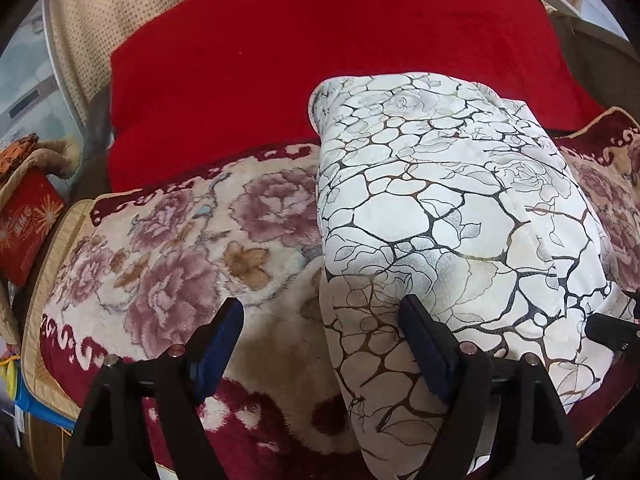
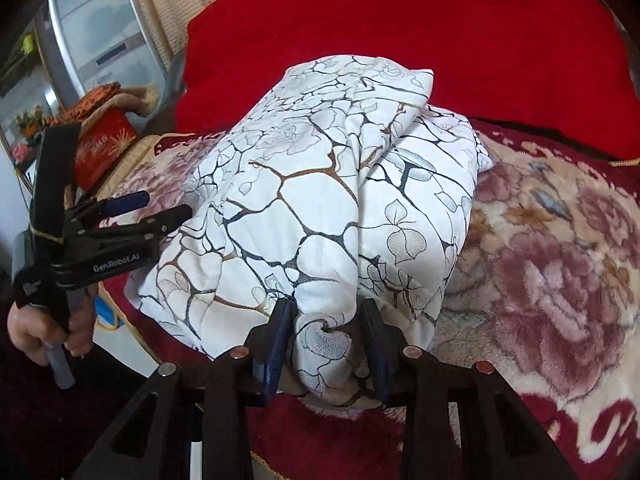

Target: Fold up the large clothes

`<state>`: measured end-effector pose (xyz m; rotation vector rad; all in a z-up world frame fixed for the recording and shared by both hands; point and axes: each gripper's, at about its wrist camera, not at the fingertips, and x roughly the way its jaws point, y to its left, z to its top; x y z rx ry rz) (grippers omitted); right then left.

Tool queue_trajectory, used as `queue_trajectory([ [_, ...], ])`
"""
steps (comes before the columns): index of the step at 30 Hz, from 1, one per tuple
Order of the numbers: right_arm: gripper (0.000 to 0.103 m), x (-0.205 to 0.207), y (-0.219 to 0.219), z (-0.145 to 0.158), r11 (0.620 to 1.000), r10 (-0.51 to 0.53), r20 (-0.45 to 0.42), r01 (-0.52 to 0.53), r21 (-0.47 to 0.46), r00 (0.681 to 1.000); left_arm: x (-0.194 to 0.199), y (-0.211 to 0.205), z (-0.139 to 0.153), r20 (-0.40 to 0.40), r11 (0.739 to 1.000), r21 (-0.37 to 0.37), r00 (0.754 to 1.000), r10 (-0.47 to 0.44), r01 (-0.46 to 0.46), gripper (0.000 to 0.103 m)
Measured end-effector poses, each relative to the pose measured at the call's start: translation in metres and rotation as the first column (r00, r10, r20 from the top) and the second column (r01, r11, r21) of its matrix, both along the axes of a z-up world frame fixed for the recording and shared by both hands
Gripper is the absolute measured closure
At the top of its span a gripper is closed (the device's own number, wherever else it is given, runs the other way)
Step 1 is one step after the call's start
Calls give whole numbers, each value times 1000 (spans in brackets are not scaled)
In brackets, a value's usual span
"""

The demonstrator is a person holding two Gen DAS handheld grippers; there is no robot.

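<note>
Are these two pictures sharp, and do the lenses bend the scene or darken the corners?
Left wrist view: strong fisheye bending, black corners, the white patterned cloth sharp, the red blanket evenly lit. Right wrist view: the same bending and dark corners, pale glare on the glass door, slight softness at the rim.

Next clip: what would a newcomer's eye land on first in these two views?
The white cloth with a dark crackle print, bundled in folds on the floral plush blanket, with a bright red cover behind it. The right claw pinches its near edge; the left claw stands open at its side.
</note>
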<state>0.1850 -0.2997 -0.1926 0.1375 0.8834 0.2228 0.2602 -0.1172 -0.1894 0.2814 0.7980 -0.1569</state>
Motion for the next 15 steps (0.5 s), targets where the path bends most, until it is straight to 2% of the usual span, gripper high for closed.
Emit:
queue_trajectory([
  [4,64,-5,-1,3,999,-37,-9,37,39,999,-10,-4,3,53,999,31,998,42,-43,22],
  [9,61,-21,-1,27,996,-55,-1,55,66,998,-24,-2,19,59,995,28,993,98,-100,21],
  [13,52,-40,-4,53,996,-60,51,56,66,997,-45,-1,36,101,994,14,989,104,-106,21],
  [15,52,-52,-3,71,997,-63,98,59,47,993,-56,-1,47,121,994,4,987,104,-105,20],
])
